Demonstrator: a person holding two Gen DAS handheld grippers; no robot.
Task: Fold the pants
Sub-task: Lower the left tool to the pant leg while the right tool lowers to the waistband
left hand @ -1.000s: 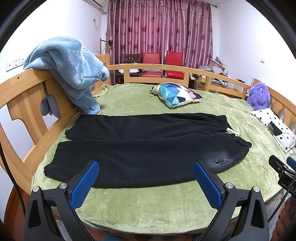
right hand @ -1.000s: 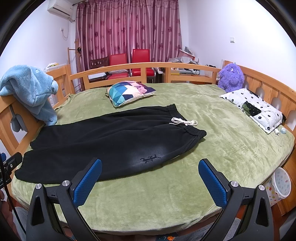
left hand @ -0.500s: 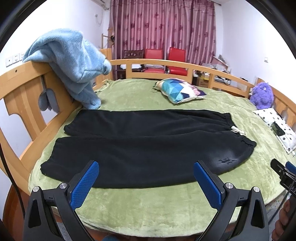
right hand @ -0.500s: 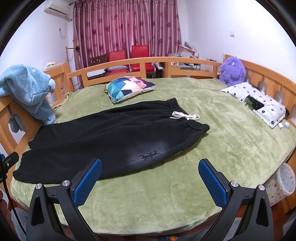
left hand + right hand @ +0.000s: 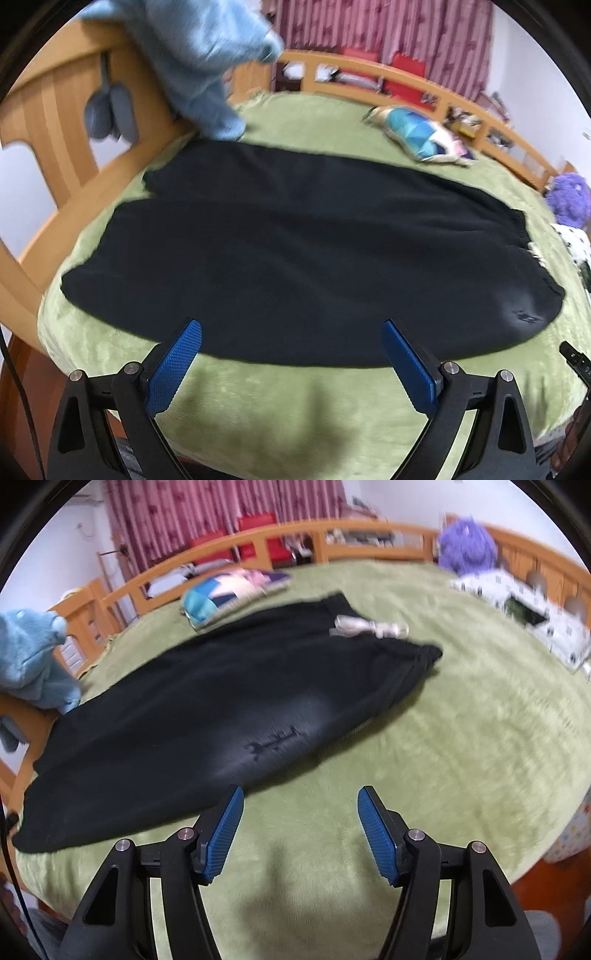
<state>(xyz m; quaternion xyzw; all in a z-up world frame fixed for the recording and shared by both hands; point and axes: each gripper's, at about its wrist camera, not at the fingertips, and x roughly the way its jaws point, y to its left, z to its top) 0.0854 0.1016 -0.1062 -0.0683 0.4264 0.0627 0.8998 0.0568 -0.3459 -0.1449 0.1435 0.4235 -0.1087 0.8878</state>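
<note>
On the green bed (image 5: pixel 258 398) the black pants (image 5: pixel 280 251) lie flat, legs toward the wooden rail, as a second ago. Both my grippers have come lower and closer to the near edge of the pants. My left gripper (image 5: pixel 291 354) has its fingers wide, just starting to close, with nothing between them. My right gripper (image 5: pixel 300 823) is closing, clearly narrower than before, its fingers empty over the blanket beside the pants.
</note>
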